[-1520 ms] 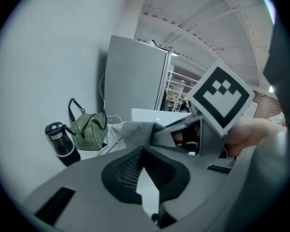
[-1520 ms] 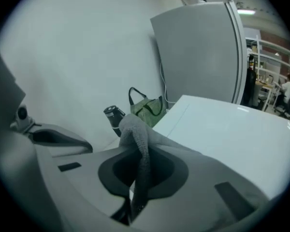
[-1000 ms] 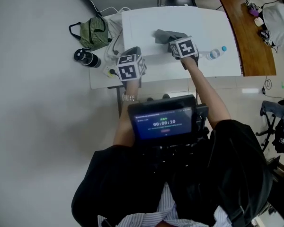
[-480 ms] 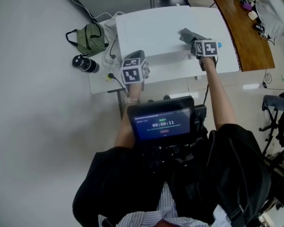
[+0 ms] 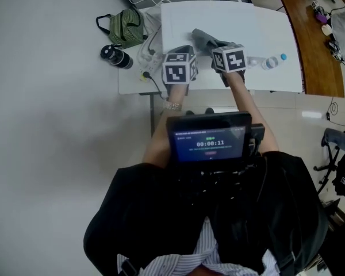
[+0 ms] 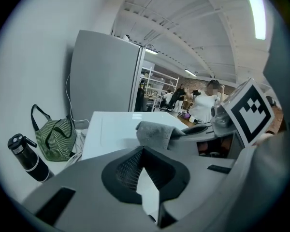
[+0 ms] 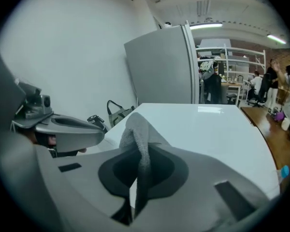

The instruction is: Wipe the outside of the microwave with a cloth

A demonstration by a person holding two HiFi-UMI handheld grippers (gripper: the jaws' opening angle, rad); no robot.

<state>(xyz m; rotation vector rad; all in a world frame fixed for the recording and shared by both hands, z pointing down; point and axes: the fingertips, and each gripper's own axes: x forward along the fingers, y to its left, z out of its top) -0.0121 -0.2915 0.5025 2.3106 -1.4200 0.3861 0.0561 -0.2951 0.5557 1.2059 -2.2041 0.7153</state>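
The white microwave [image 5: 247, 22] stands on a white table, and I see its flat top from above. A grey cloth [image 5: 203, 39] lies bunched on that top near the front edge, pinched in my right gripper [image 5: 216, 48]. In the right gripper view the cloth [image 7: 137, 139] rises in a fold between the shut jaws over the microwave top [image 7: 208, 129]. My left gripper [image 5: 181, 53] hovers just left of it by the front left corner, jaws closed with nothing in them. The left gripper view shows the cloth [image 6: 154, 132] ahead on the microwave [image 6: 111, 129].
A green striped bag [image 5: 123, 25], a black bottle [image 5: 116, 56] and cables [image 5: 149, 50] lie left of the microwave. A clear plastic bottle [image 5: 270, 62] lies at its right. A brown wooden table [image 5: 322, 45] runs along the far right. A tall grey cabinet [image 6: 106, 76] stands behind.
My right gripper swept the cloth to the right along the microwave top, then back left toward the left gripper. The left gripper stayed by the front left corner.
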